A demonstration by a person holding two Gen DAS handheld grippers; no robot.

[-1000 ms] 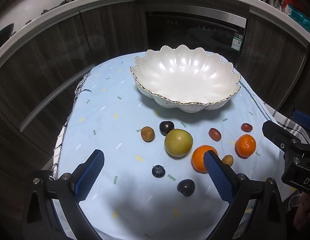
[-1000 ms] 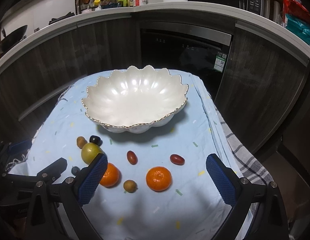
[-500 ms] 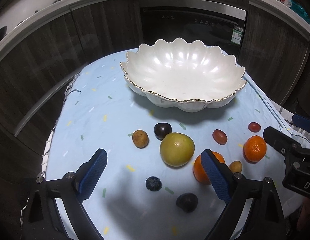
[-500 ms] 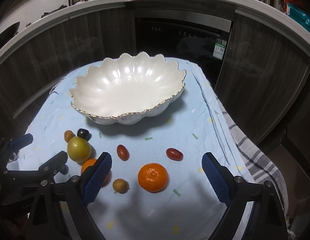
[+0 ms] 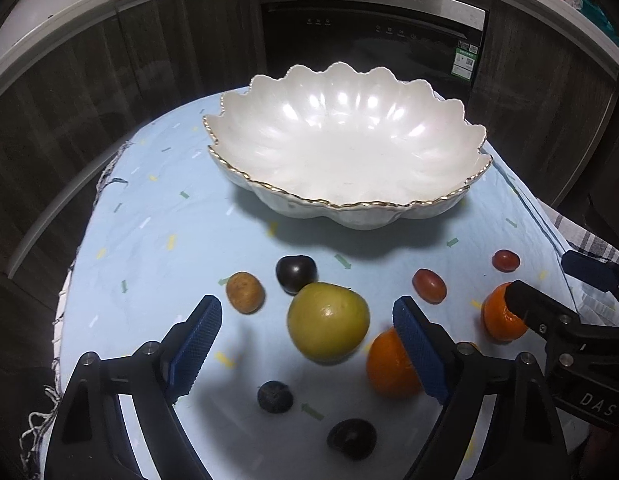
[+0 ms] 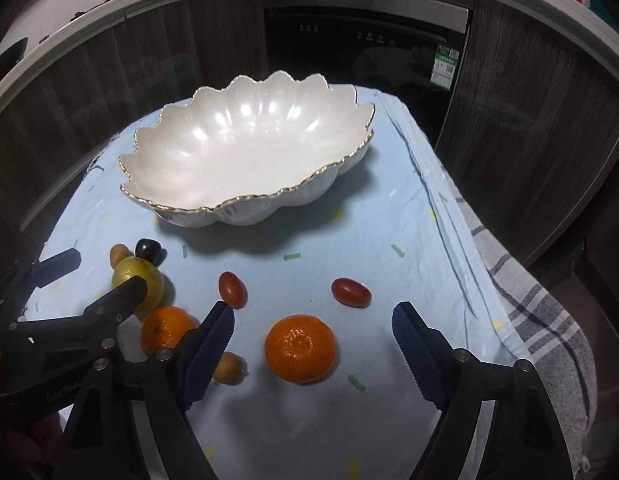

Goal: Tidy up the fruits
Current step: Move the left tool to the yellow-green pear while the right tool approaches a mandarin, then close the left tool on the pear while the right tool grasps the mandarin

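A white scalloped bowl (image 5: pixel 349 152) with a gold rim stands empty on the blue cloth; it also shows in the right wrist view (image 6: pixel 245 152). Loose fruit lies in front of it. My left gripper (image 5: pixel 309 344) is open, its jaws on either side of a green-yellow fruit (image 5: pixel 327 322), just above the cloth. An orange (image 5: pixel 389 364) lies by its right finger. My right gripper (image 6: pixel 313 344) is open around a second orange (image 6: pixel 299 348). Two red oval fruits (image 6: pixel 231 289) (image 6: pixel 350 292) lie beyond it.
Small dark fruits (image 5: pixel 295 273) (image 5: pixel 274 396) (image 5: pixel 351 438) and a brown one (image 5: pixel 244 292) lie near the left gripper. Another small brown fruit (image 6: pixel 228 367) sits by the right gripper's left finger. A striped towel (image 6: pixel 549 320) hangs at the table's right edge. Dark cabinets curve behind.
Both grippers have moved forward and down toward the fruit. The green-yellow fruit now lies between the left jaws, and the orange between the right jaws. Nothing has been taken hold of.
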